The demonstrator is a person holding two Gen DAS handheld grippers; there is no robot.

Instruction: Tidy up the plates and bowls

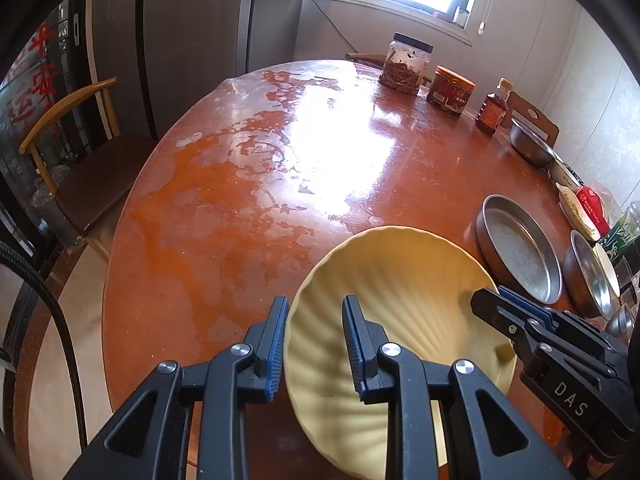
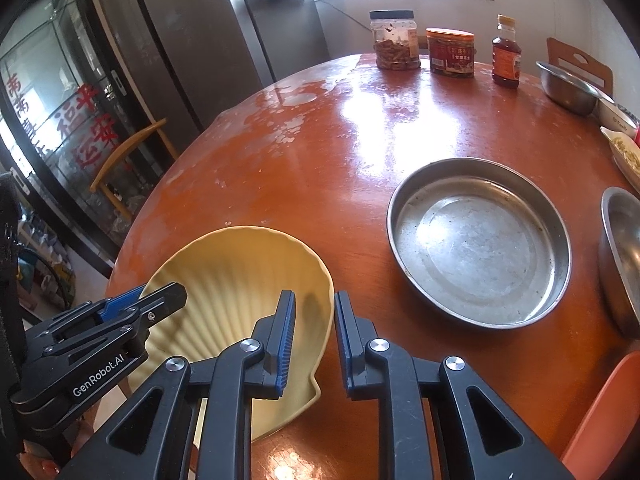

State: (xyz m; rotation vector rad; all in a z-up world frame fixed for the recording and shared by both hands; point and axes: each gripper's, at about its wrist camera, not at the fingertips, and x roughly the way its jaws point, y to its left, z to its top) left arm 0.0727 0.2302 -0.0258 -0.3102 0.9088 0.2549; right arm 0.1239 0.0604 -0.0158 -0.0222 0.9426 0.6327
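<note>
At lower centre, the left tongs (image 1: 316, 344) and right tongs (image 2: 314, 340) each gaped part-open astride opposite rim edges of the yellow shell-shaped plate (image 1: 404, 292), gripping nothing. Beyond, at right on the round worktop (image 1: 240, 200), sat a steel pan (image 2: 478, 242).

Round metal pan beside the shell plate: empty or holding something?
Empty: the round metal pan shows only its bare, scuffed bottom in both wrist views.

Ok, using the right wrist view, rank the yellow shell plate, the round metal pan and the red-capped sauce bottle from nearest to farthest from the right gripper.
1. yellow shell plate: its rim sits between the jaws of the right gripper.
2. round metal pan: ahead, to the right.
3. sauce bottle: far edge of the table, right.
</note>
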